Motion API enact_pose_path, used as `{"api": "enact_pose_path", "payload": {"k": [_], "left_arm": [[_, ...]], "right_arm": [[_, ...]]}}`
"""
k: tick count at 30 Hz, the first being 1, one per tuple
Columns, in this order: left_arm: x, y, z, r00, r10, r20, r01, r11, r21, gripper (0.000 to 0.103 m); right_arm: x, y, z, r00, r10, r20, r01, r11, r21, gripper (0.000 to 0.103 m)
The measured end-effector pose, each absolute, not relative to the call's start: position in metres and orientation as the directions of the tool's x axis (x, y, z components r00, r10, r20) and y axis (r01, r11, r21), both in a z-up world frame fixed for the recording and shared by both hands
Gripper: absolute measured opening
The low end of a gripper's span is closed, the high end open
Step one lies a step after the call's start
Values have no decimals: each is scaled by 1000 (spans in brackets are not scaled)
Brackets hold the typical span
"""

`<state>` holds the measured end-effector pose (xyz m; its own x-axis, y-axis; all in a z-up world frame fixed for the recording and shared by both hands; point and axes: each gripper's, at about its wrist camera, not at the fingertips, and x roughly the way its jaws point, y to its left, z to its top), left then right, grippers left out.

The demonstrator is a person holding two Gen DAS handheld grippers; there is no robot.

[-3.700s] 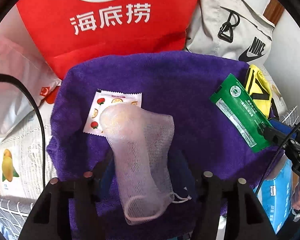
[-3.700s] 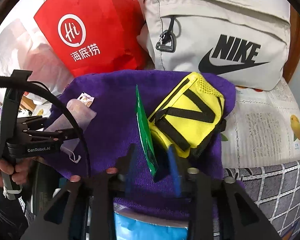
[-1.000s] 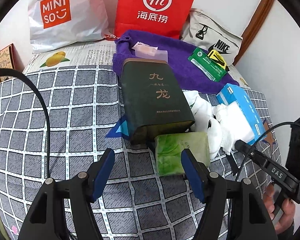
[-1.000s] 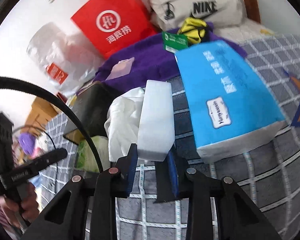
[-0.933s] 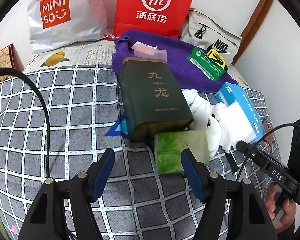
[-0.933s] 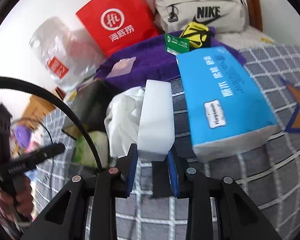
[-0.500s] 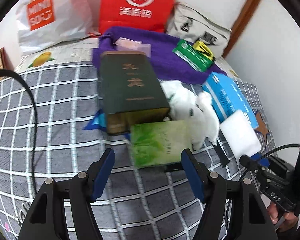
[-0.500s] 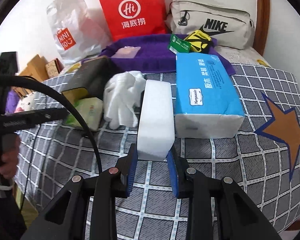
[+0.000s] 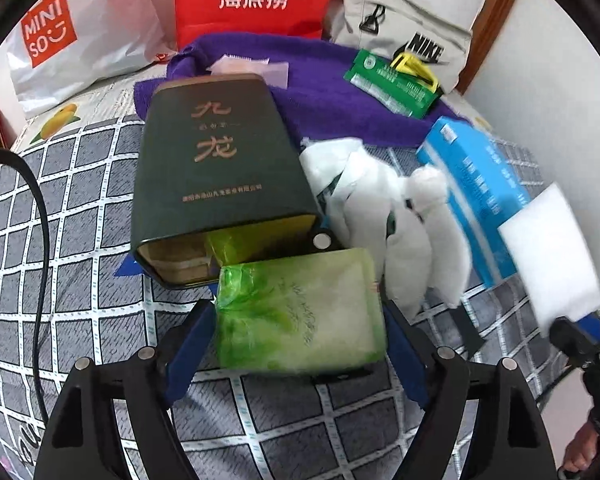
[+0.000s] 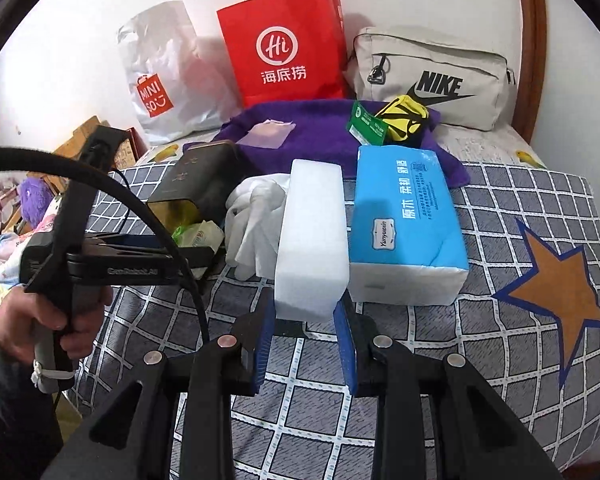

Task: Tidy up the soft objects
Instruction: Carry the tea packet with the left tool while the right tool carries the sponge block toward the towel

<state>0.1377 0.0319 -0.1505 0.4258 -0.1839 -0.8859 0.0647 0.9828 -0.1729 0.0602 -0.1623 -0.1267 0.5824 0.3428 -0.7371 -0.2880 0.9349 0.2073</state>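
My right gripper [image 10: 306, 334] is shut on a white sponge block [image 10: 313, 236] and holds it above the checked bed cover; the block also shows in the left wrist view [image 9: 552, 252]. My left gripper [image 9: 298, 340] is wide open, with its blue pads either side of a green tissue pack [image 9: 300, 308] that lies in front of a dark green tin [image 9: 216, 176]. The pads look close to the pack; I cannot tell whether they touch it. A purple towel [image 9: 320, 100] at the back bears a mesh pouch [image 9: 256, 70], a green packet [image 9: 392, 84] and a yellow pouch [image 9: 414, 66].
White gloves [image 9: 384, 208] and a blue tissue pack [image 10: 406, 224] lie between the tin and the sponge. A red bag [image 10: 284, 48], a Miniso bag [image 10: 164, 76] and a Nike bag [image 10: 432, 76] line the wall behind. The bed edge is at the left.
Both grippers have pulled back from the towel, where the mesh pouch and green packet now lie. The right picked up the white sponge; the left moved in around the green tissue pack.
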Motion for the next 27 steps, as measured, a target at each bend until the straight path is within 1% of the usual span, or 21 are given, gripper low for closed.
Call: {"api": "enact_pose_path", "payload": {"k": [3,10,18,27], "left_arm": [[141,32,-159,395,-163,-904,53,986,-155,72],[130,38,-143,414,-163,-895,74,987,-146,72],[123,55,-106,469,-153,-870,39,988,-152,72],[129,64,-78,516,-139,-845,25,989,-148,72]], "right_arm": [[62,-162,-127,578,352,-736,-296,931,213,29],[69,-164,-119,583,366,-726,-317,925,212,30],[81,-163,-104,609,369,-702,-343,921,187,30],[95,-164,-92,634,356,-687,-347,924,160,30]]}}
